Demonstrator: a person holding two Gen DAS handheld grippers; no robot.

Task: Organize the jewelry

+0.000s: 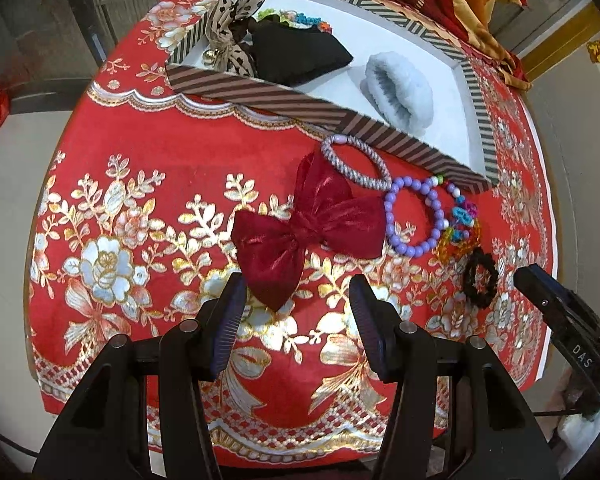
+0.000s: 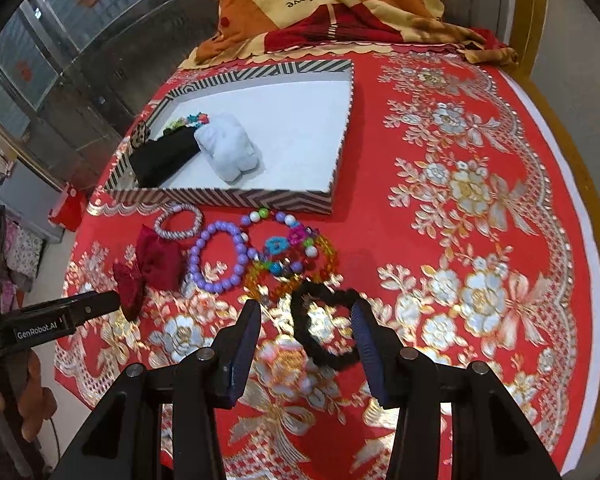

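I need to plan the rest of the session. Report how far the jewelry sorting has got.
Done: the striped tray holds a white fluffy scrunchie, black pouch and leopard bow. In hand: nothing; both sets of jaws are open, the left gripper near the red bow, the right gripper around the black scrunchie. Left: those, plus the bracelets, including the purple bead bracelet.

bracelets (image 2: 215,256) before tray (image 2: 227,196), on table (image 2: 480,240)

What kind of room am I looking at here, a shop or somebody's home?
Most likely a home. A table wears a red tablecloth with gold flowers, a patterned quilt lies heaped at its far edge, and hair bows and bead bracelets sit by a striped box. No shop fittings show.
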